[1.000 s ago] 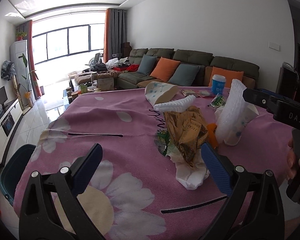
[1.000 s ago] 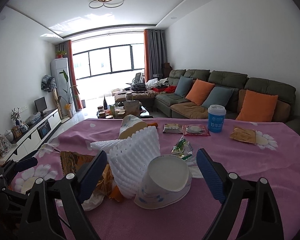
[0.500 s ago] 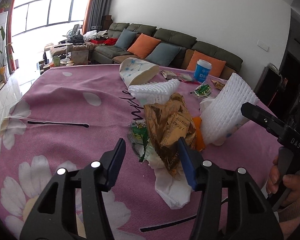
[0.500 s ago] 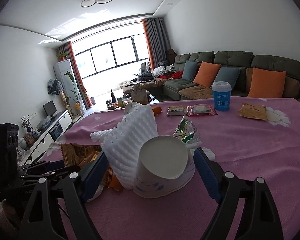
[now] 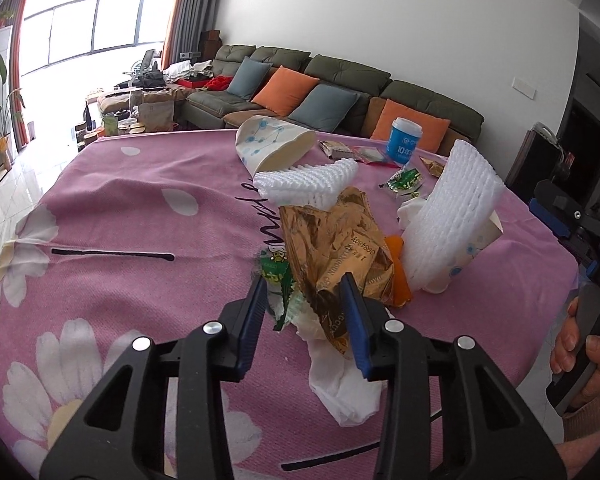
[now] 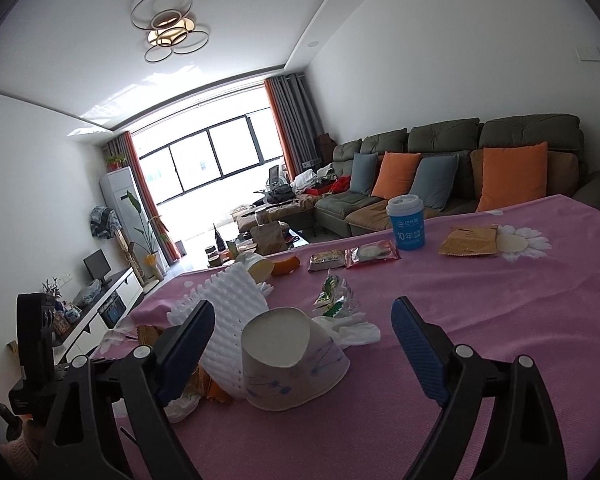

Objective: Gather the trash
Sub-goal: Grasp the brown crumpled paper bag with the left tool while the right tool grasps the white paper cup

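A heap of trash lies on the pink flowered tablecloth [image 5: 140, 220]. My left gripper [image 5: 303, 284] is closing around its near end. A crumpled gold wrapper [image 5: 336, 248], a green wrapper [image 5: 274, 270] and a white tissue [image 5: 340, 384] sit between the jaws, which do not visibly squeeze them. My right gripper [image 6: 303, 306] stands wide and is opening slightly. A tipped paper cup [image 6: 292, 364] lies between its fingers, untouched. A white foam net [image 6: 228, 320] leans on that cup.
Further back lie a second foam net [image 5: 308, 180] and another paper cup [image 5: 272, 144]. A blue cup [image 6: 406, 224] stands upright beside snack packets [image 6: 352, 258] and a brown packet [image 6: 468, 240]. A hand [image 5: 584, 356] holds the right gripper at the table's right edge.
My left jaws have narrowed from wide open and moved forward onto the gold wrapper and tissue. The right gripper has rolled and come closer to the paper cup.
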`<move>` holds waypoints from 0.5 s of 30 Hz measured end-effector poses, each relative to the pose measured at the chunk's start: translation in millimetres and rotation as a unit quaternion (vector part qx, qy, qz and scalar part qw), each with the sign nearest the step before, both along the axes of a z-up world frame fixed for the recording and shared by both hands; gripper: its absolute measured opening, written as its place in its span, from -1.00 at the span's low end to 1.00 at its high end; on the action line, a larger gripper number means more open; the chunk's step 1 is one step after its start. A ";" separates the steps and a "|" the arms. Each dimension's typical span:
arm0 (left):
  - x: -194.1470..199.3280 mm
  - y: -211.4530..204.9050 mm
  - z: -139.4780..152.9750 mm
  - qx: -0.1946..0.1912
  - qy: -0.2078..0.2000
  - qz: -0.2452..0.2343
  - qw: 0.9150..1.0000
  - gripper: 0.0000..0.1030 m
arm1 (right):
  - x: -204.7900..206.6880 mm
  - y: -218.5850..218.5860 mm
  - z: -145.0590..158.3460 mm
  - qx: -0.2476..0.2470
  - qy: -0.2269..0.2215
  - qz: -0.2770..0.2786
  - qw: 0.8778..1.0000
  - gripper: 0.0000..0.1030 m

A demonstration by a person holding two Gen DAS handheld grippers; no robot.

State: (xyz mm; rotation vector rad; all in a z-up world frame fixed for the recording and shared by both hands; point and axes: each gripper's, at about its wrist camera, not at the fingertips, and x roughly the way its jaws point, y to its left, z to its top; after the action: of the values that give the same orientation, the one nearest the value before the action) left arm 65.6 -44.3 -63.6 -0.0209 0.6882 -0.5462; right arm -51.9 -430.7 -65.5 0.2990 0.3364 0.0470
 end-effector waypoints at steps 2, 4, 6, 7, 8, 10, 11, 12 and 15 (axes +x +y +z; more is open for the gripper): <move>0.0 -0.9 0.3 0.001 -0.001 -0.002 1.000 -0.16 | 8.1 0.5 -6.2 -0.003 0.021 0.009 1.000 0.68; 1.1 -2.2 -0.4 0.004 -0.003 -0.002 1.000 -0.11 | 15.3 7.0 -11.2 -0.010 0.035 0.019 0.999 0.68; 2.5 -2.7 -0.7 0.003 0.000 -0.002 1.000 -0.11 | 22.2 17.6 -16.0 -0.020 0.047 0.030 0.998 0.68; 3.1 -3.2 -1.0 0.000 0.001 -0.004 1.000 -0.11 | 25.8 23.4 -17.9 -0.027 0.053 0.034 0.998 0.68; 3.8 -3.7 -1.1 -0.001 0.002 -0.006 1.000 -0.12 | 28.4 28.7 -19.8 -0.034 0.056 0.037 0.997 0.68; 5.2 -4.6 -1.6 -0.002 0.003 -0.008 1.000 -0.17 | 34.8 32.6 -23.5 -0.037 0.066 0.038 0.996 0.60; 6.1 -4.8 -1.7 -0.004 0.005 -0.011 1.000 -0.29 | 38.6 32.2 -25.4 -0.033 0.072 0.040 0.996 0.44; 6.6 -4.9 -1.8 -0.006 0.006 -0.012 1.000 -0.40 | 41.2 32.2 -27.2 -0.028 0.078 0.045 0.996 0.16; 6.6 -4.3 -0.9 -0.011 0.008 -0.017 1.000 -0.77 | 44.9 30.8 -29.4 -0.019 0.086 0.053 0.995 -0.19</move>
State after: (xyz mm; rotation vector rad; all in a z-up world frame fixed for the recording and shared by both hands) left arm 72.2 -48.6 -64.5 -0.0347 0.6996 -0.5863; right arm -7.0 -399.9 -94.8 0.2478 0.5245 0.1202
